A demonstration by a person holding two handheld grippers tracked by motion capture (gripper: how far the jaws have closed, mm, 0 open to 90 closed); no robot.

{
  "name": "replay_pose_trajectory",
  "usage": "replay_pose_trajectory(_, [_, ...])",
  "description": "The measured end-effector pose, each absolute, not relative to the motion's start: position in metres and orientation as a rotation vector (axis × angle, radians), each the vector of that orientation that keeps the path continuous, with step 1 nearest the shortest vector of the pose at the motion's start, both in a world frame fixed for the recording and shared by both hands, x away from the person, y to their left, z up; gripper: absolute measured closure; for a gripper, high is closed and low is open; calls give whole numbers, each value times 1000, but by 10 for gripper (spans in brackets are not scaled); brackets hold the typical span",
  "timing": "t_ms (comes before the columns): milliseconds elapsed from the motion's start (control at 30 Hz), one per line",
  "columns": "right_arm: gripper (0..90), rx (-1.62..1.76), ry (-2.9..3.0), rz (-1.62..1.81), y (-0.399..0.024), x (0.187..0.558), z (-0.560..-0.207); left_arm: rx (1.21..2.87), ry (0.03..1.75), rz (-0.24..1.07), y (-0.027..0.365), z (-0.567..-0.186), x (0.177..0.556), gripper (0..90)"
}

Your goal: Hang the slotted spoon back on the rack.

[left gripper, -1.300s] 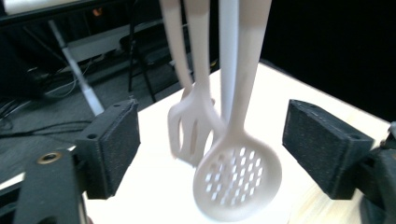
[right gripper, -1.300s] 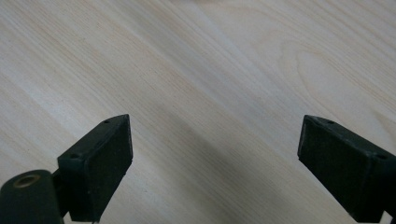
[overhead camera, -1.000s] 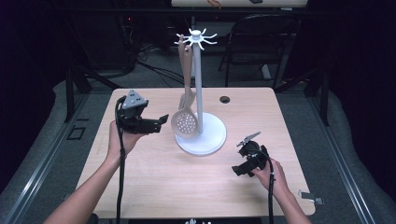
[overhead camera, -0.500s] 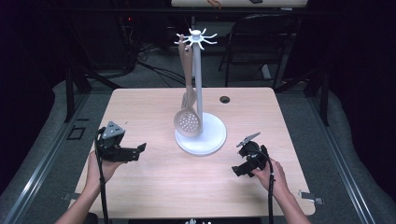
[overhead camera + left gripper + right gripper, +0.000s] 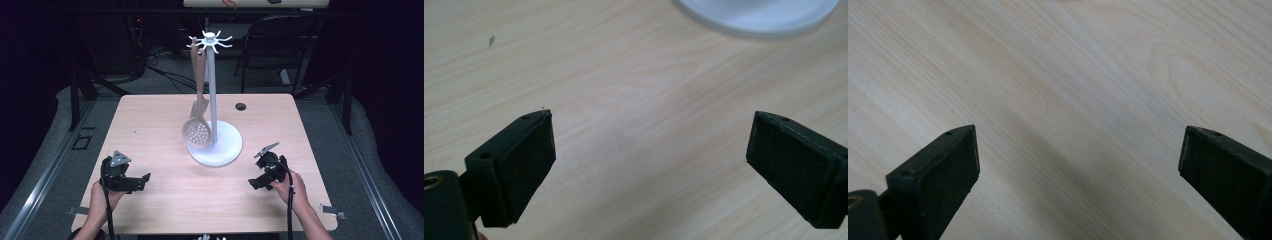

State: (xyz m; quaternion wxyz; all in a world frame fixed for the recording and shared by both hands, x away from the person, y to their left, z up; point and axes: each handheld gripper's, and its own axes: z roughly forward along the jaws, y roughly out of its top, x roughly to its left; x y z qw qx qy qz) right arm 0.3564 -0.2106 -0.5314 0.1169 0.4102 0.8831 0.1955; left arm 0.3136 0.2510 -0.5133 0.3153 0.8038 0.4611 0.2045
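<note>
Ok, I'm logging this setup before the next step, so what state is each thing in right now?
Left gripper: open, nothing between its fingers, low over the table.
Right gripper: open, empty, low over the table.
Slotted spoon: hanging from the stand's top hooks, bowl down beside the pole.
Utensil stand: upright, its round base flat on the table.

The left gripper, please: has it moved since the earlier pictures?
Yes. The left gripper has drawn back from the white stand, toward the table's near edge.
</note>
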Motion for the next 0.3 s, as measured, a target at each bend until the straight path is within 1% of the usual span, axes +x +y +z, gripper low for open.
replay_pose_trajectory(100, [2, 1189, 2589, 580, -211, 357, -533, 2119, 1251, 496, 254, -519, 320, 63])
replay_pose_trajectory(200, [0, 1176, 2583, 571, -210, 357, -533, 2122, 1235, 515, 255, -520, 324, 61])
replay_pose_trajectory(300, [0, 1161, 2574, 523, -210, 359, -534, 2140, 1232, 495, 254, -522, 328, 56])
